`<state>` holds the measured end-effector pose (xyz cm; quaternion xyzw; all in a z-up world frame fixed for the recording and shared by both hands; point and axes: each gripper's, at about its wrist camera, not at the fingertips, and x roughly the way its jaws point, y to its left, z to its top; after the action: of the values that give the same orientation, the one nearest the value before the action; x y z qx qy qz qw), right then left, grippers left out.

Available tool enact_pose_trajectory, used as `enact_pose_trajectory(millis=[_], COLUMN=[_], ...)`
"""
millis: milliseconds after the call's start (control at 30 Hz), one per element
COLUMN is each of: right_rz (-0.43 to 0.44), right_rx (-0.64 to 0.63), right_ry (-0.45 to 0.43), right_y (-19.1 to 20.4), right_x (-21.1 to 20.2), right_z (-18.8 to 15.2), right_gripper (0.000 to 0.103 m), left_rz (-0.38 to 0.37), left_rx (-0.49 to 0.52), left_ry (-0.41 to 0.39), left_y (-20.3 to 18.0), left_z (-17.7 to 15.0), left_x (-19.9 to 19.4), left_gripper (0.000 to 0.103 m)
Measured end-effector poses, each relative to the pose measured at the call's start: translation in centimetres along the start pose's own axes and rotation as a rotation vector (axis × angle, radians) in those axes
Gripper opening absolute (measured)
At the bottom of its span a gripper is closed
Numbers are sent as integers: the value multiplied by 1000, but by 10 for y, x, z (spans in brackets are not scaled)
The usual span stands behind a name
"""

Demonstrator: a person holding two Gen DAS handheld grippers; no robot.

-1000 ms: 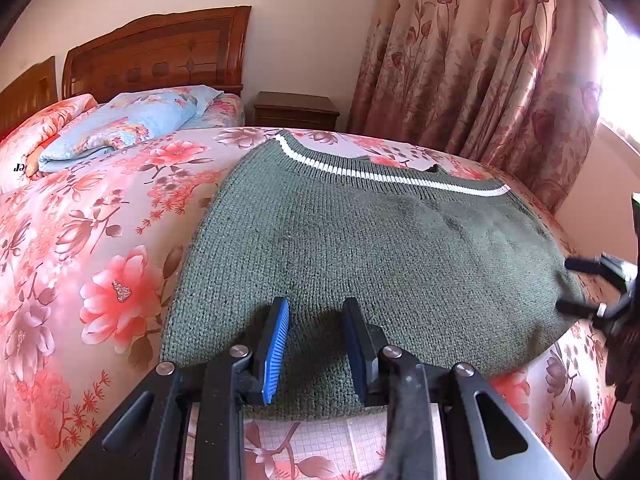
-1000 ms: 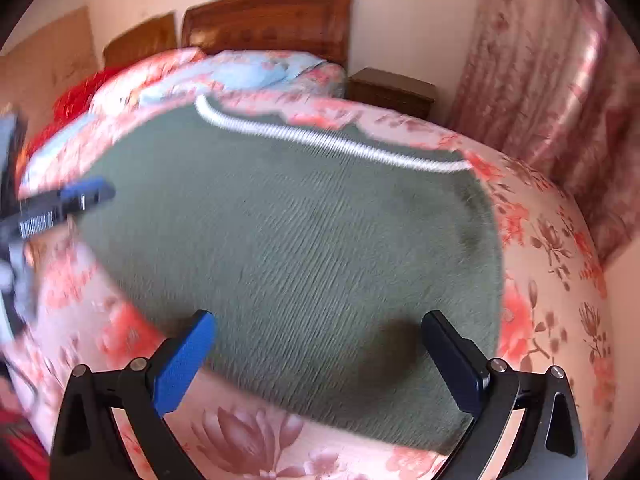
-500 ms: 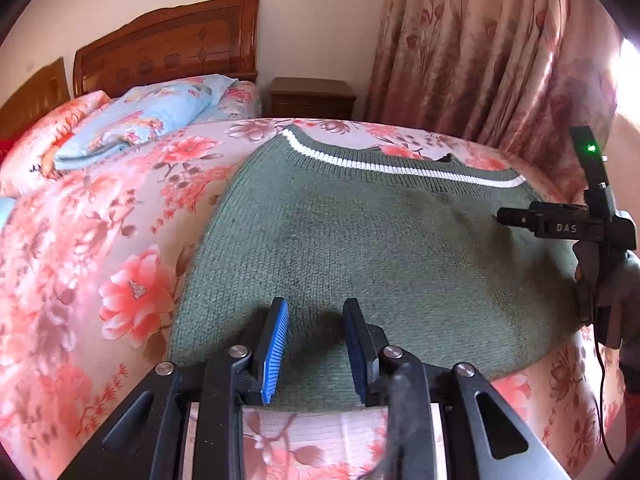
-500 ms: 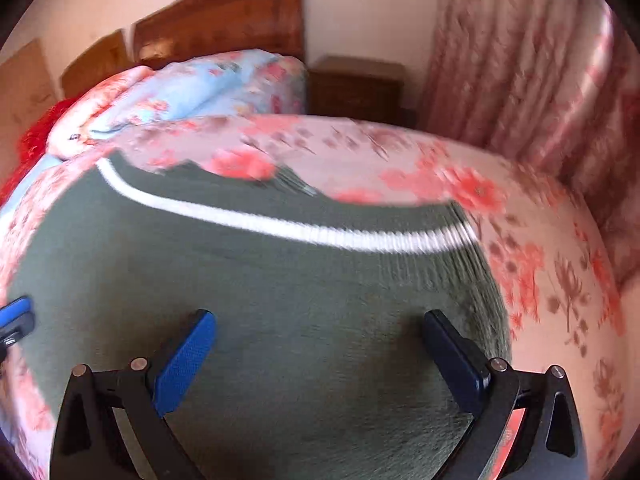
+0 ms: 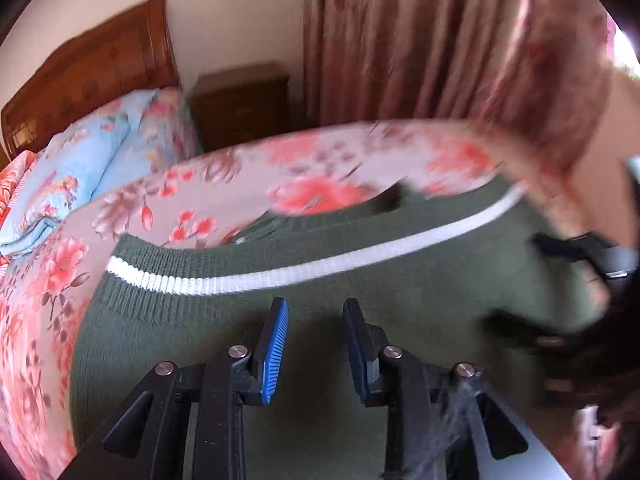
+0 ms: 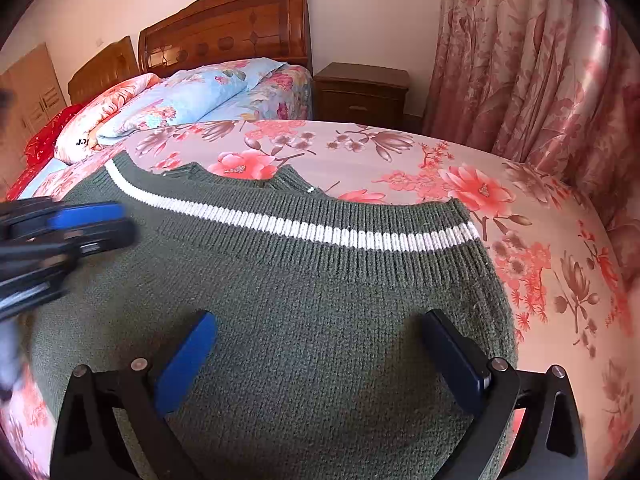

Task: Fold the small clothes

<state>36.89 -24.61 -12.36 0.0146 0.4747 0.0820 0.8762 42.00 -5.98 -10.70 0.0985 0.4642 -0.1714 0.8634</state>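
A dark green knit sweater (image 6: 320, 280) lies flat on the floral bed sheet (image 6: 400, 160), its ribbed hem with a white stripe (image 6: 300, 228) on the far side. My right gripper (image 6: 320, 320) hovers over the sweater's right part, wide open and holding nothing. My left gripper (image 5: 315, 308) hangs just short of the white stripe (image 5: 320, 268) above the sweater (image 5: 420, 292), open by a narrow gap with nothing between the pads. In the right wrist view the left gripper (image 6: 80, 224) shows blurred at the left edge. The right gripper (image 5: 568, 248) is a dark blur in the left wrist view.
A blue floral quilt (image 6: 192, 96) and pillows lie by the wooden headboard (image 6: 228, 28). A brown nightstand (image 6: 360, 92) stands beyond the bed beside pink flowered curtains (image 6: 520, 60). The bed's edge runs along the right (image 6: 580, 240).
My left gripper has swept forward across the sweater to near the striped hem, and its view is now blurred. My right gripper shifted right earlier and has since held still.
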Motion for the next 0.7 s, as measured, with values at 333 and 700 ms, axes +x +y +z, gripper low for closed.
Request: enact_pose_trajectory(millis=[333,700], right_rz=[11,4], right_rx=[5,-185], right_ry=[-2,27], right_y=[-1,77], right_x=[0,8], right_z=[0,34], right_gripper=[103,103], left_rz=[-49,43], left_rx=[-291,-217], left_ry=[-83,-93], left_y=[101,84], left_z=[-14,-10], left_x=[-9,-7], left_gripper=[32,32])
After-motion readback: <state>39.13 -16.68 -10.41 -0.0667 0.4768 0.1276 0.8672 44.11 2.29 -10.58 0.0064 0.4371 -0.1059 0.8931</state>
